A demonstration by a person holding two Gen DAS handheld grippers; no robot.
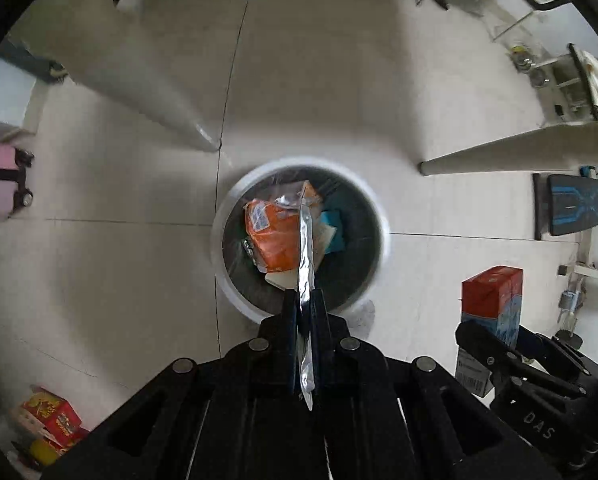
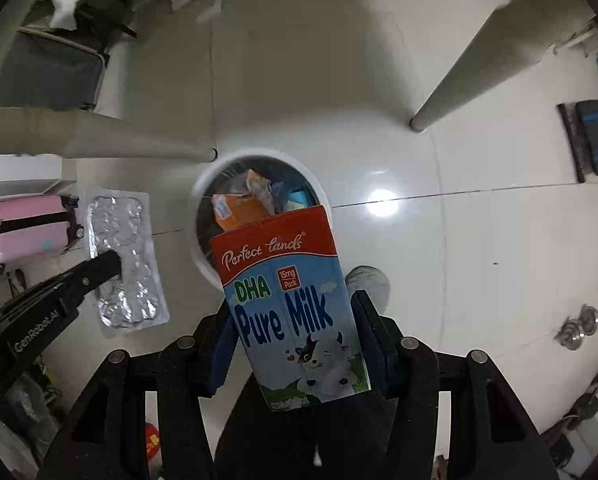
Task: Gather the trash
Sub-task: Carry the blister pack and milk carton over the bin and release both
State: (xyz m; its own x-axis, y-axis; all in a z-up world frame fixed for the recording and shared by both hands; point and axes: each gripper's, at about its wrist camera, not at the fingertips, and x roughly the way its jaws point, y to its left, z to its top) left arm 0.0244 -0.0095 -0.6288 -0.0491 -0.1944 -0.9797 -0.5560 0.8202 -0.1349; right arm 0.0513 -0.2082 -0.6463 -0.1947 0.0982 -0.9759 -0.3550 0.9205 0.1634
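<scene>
Right now both point down over a white-rimmed trash bin (image 1: pixel 299 236) on the tile floor (image 1: pixel 119 240). Left hand-held gripper (image 1: pixel 305 300) is pinched tight on a silver blister pack (image 1: pixel 306 264), edge-on, bin at 12 o'clock. Right hand-held gripper (image 2: pixel 295 312), partly open, clamps a milk carton (image 2: pixel 295 308); bin (image 2: pixel 203 216) at 11 o'clock w/ an orange wrapper (image 2: pixel 239 212) inside.

floor (image 2: pixel 479 140): glossy pale tiles | table leg (image 1: pixel 171 92) | pink suitcase (image 2: pixel 31 228)

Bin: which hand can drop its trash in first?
Probably left. Its gripper holds the foil pack right over the bin. The right gripper holds the milk carton nearer the bin's rim.
</scene>
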